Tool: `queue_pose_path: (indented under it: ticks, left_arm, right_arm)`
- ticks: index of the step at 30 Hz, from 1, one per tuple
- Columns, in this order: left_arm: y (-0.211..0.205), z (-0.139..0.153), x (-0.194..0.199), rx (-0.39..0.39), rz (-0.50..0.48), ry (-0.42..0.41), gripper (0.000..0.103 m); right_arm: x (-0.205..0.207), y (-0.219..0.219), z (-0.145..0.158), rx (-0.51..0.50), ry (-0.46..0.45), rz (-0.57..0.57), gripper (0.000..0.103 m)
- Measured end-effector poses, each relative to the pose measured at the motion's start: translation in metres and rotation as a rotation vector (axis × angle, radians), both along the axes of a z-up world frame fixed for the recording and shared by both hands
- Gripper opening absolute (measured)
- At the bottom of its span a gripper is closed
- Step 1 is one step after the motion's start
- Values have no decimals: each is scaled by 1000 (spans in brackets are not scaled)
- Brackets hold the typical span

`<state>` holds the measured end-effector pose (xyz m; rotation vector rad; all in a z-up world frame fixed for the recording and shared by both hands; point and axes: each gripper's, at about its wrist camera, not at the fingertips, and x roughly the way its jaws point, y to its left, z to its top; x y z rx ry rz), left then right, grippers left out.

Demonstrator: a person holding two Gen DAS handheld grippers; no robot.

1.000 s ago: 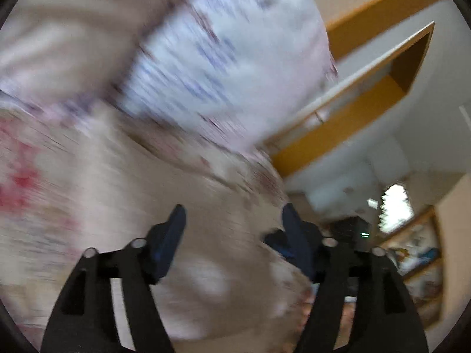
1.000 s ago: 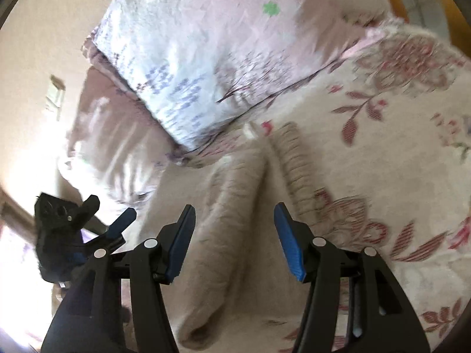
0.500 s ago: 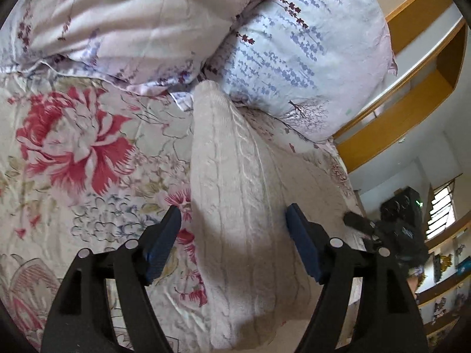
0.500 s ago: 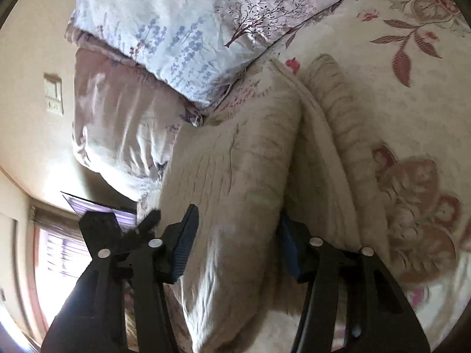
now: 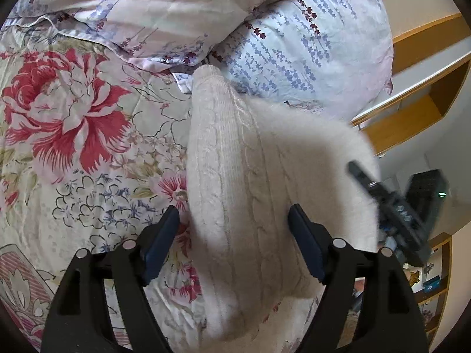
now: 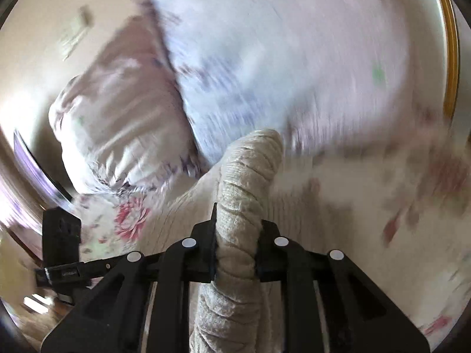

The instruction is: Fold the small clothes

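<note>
A cream cable-knit sweater [image 5: 232, 182] lies on the floral bedspread [image 5: 73, 147], its far end against the pillows. My left gripper [image 5: 235, 244] is open, its blue-padded fingers on either side of the sweater's near part. My right gripper [image 6: 235, 247] is shut on a bunched ribbed fold of the sweater [image 6: 244, 194] and lifts it; the right wrist view is blurred by motion. The right gripper also shows in the left wrist view [image 5: 391, 206], at the sweater's raised right edge. The left gripper's body shows at the left of the right wrist view [image 6: 61, 250].
Two floral pillows [image 5: 294, 38] rest at the head of the bed, right behind the sweater. A wooden shelf unit [image 5: 421, 88] stands on the wall to the right. The bedspread spreads to the left of the sweater.
My right gripper has shut on a fold of the sweater and is swinging it up and over. My left gripper has settled, open, around the sweater's near part.
</note>
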<state>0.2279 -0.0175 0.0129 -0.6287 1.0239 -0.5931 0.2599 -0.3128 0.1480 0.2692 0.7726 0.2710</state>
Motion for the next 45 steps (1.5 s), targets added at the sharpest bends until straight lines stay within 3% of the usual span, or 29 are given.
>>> queue_pose_path:
  ticks: [2,4,13,15,18,20,24,26,30,35,42,44,45]
  left_arm:
    - [0,2,-1,-2,-2,-5,77]
    - [-2,3,-2,5,-6,-7,77]
    - [-12,5,-1,26,-49,-11,77]
    - [-13,5,-1,34,-56,-12,77]
    - [-15,5,-1,43,-71,-10,77]
    - [-16,7,-2,55,-76,-23,77]
    - [-17,11,-2,65,-68,-19,77]
    - [-14,13,-2,57,-54,9,76]
    - [-9,19,-9,56,-43,17,76]
    - [-9,19,-26,121,-50,3,76]
    - [-11,9,-38,95,-61,46,67]
    - [-13,10,-41,105,-72,43,64]
    - [-15,9,-42,109,-77,43,61]
  right_arm:
    - [-4,10,14,-95,-62,11,18]
    - [-1,14,12,-171,-40,-2,17]
    - [-1,-21,4,-127,-1,-101,16]
    - [7,-26,-12,-140,39,-115,16]
    - [23,-34,-47,-136,176,-127,18]
    - [23,-45,-60,-99,236,-167,23]
    - [-8,-75,-41,55,178,-236,44]
    - [-31,-87,-33,128,158,-240,44]
    - [-72,-96,-27,214,151,-202,44]
    - [-97,-92,-39,284,180,-163,43]
    - [-108,-76,-49,292,179,-108,36]
    - [-107,-69,-54,275,185,-94,29]
    - [-106,-67,-56,269,189,-91,19]
